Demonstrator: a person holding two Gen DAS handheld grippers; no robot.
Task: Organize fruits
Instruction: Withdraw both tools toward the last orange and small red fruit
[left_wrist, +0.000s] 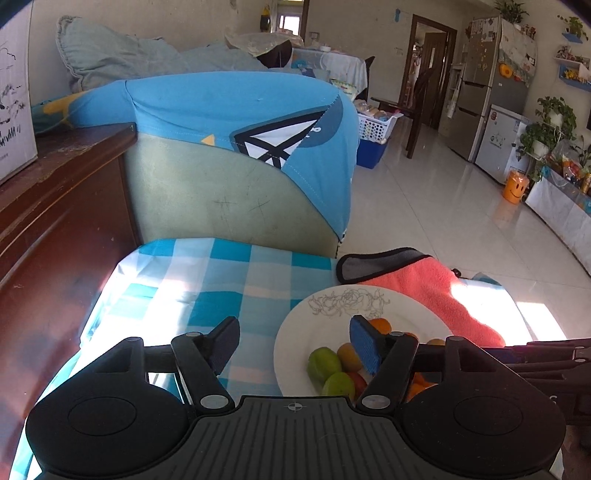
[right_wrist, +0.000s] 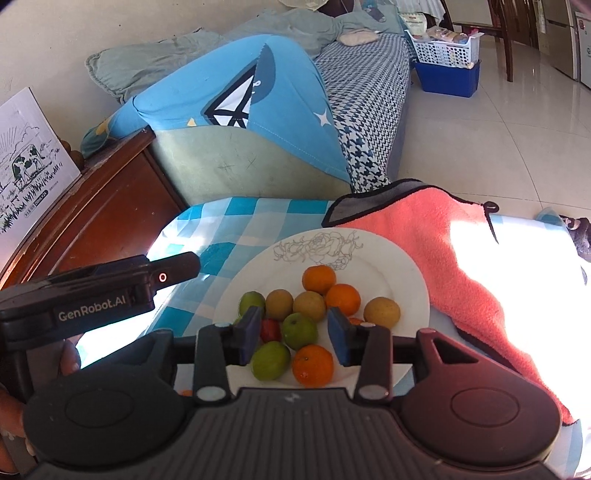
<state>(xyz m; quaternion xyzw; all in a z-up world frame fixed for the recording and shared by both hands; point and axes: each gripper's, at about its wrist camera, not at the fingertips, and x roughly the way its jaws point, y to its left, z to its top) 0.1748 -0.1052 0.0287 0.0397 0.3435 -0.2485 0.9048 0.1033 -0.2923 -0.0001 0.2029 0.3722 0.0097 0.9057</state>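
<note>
A white plate (right_wrist: 406, 266) with a drawn rose stands on the blue checked tablecloth (right_wrist: 236, 214). It holds several fruits: oranges (right_wrist: 318, 278), green ones (right_wrist: 270, 360), yellow-brown ones (right_wrist: 381, 313) and a red one (right_wrist: 270, 330). My right gripper (right_wrist: 294, 332) hovers over the pile, open; a green fruit (right_wrist: 299, 330) shows between its blue pads, untouched. My left gripper (left_wrist: 295, 345) is open and empty above the plate's (left_wrist: 314, 314) left rim. Its right finger hides part of the fruit (left_wrist: 324, 363). The left gripper's housing (right_wrist: 103, 299) shows left of the plate.
A pink towel (right_wrist: 461, 258) with a grey edge lies right of the plate. Behind the table are a sofa arm under blue cloth (right_wrist: 229, 92) and a brown wooden cabinet (right_wrist: 110, 192) bearing a printed box (right_wrist: 29, 158). A person's hand (right_wrist: 68, 360) grips the left device.
</note>
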